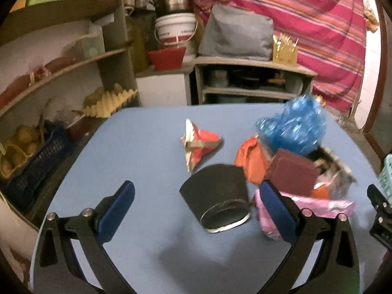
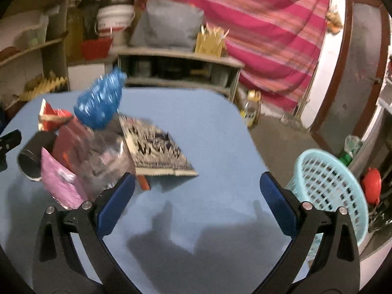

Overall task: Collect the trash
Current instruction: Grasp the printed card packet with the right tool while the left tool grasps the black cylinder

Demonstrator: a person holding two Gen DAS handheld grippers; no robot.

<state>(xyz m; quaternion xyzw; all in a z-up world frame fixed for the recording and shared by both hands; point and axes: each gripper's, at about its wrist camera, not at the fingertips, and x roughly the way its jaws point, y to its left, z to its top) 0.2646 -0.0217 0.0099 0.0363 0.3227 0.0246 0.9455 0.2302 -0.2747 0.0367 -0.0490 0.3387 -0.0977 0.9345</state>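
Trash lies on the blue table point(image 1: 137, 152): a black cardboard tube point(image 1: 215, 193) on its side, a red snack wrapper point(image 1: 199, 144), an orange wrapper point(image 1: 251, 159), a crumpled blue plastic bag point(image 1: 296, 125), a maroon box point(image 1: 292, 174) and a pink wrapper point(image 1: 325, 205). My left gripper point(image 1: 196, 208) is open and empty, the tube between its fingers. My right gripper point(image 2: 197, 201) is open and empty above bare table. The right wrist view shows the blue bag point(image 2: 100, 103), pink wrapper point(image 2: 61, 186), tube point(image 2: 34, 156), a patterned flat box point(image 2: 156, 147) and a light-blue basket point(image 2: 328, 188) at the table's right edge.
Shelves point(image 1: 61, 73) with egg trays and crates stand to the left. A low cabinet point(image 1: 250, 80) and buckets stand behind the table. A pink striped curtain point(image 2: 257, 31) hangs at the back. A door point(image 2: 355, 68) is at the right.
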